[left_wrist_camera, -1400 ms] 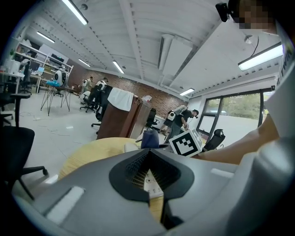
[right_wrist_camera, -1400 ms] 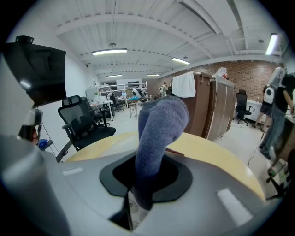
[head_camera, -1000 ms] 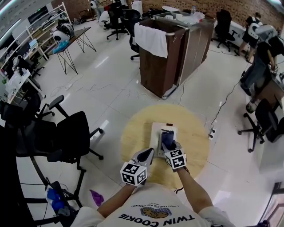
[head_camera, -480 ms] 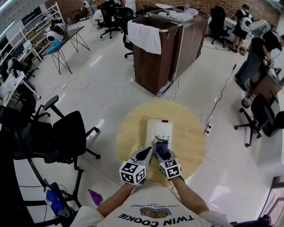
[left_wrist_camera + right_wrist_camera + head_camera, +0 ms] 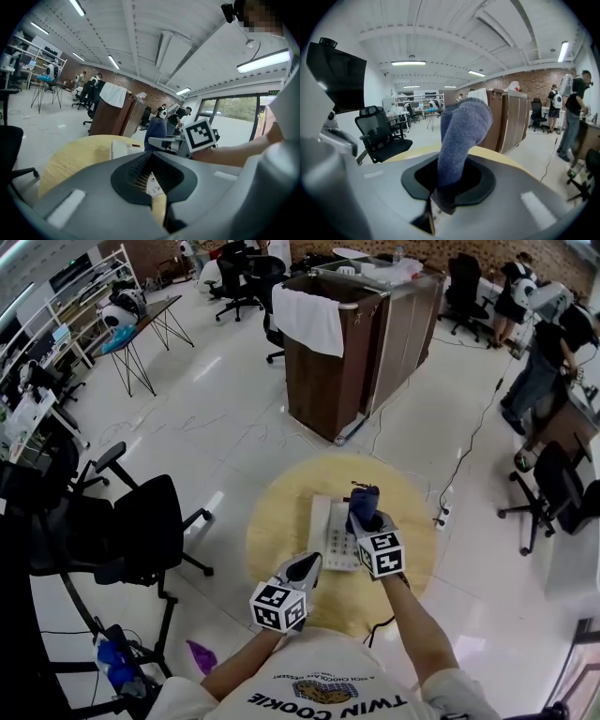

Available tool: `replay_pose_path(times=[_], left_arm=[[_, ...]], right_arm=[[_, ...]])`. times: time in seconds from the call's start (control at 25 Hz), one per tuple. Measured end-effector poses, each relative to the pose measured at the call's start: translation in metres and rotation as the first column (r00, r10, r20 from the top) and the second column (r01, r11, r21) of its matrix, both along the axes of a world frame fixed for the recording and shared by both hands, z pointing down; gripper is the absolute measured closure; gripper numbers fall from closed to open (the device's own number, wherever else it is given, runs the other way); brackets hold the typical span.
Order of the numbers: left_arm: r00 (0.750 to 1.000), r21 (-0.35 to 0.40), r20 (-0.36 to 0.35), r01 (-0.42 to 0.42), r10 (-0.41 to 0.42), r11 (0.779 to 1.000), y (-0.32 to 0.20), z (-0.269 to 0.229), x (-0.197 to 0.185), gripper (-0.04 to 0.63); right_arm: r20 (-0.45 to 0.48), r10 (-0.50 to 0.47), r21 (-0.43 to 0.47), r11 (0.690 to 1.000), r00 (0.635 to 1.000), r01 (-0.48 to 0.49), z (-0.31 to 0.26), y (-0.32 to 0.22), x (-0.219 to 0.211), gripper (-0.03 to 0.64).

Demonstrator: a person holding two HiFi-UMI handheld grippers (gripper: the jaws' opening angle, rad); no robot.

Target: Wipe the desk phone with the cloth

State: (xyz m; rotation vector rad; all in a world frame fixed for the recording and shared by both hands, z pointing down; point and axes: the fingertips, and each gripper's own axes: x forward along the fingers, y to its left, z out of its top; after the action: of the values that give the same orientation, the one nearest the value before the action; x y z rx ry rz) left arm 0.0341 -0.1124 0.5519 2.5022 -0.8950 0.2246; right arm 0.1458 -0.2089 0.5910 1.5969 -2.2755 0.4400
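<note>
Blue cloth (image 5: 461,140) sits clamped in the right tongs (image 5: 367,521) above the desk phone (image 5: 335,542); left tongs (image 5: 307,567) closed, empty.

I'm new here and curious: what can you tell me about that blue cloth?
The cloth is dusky blue, fuzzy like fleece, bunched into a thick roll. The right tongs are shut on one end, so the rest juts out past them, above the far end of the white desk phone on the round wooden table. Contact with the phone cannot be told.
</note>
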Motion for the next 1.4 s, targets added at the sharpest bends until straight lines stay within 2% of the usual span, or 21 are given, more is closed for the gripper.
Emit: replay_pose_path(times=[0.24, 0.64, 1.16, 1.4], left_arm=[[1.000, 0.010, 0.004, -0.001, 0.001, 1.000, -0.004, -0.004, 0.003, 0.604], [0.999, -0.008, 0.017, 0.032, -0.032, 0.999, -0.005, 0.000, -0.005, 0.604], [0.999, -0.006, 0.012, -0.030, 0.030, 1.000, 0.007, 0.001, 0.008, 0.604], [0.999, -0.008, 0.007, -0.047, 0.047, 0.999, 0.014, 0.003, 0.009, 0.604]], right_arm=[[-0.024, 0.034, -0.059, 0.998, 0.999, -0.035, 0.017, -0.041, 0.026, 0.551], [-0.010, 0.019, -0.113, 0.993, 1.000, -0.020, 0.045, -0.046, 0.024, 0.551], [0.032, 0.013, -0.147, 0.989, 0.999, -0.008, 0.065, 0.022, 0.000, 0.551], [0.017, -0.012, -0.163, 0.986, 1.000, 0.015, 0.079, 0.068, -0.020, 0.551]])
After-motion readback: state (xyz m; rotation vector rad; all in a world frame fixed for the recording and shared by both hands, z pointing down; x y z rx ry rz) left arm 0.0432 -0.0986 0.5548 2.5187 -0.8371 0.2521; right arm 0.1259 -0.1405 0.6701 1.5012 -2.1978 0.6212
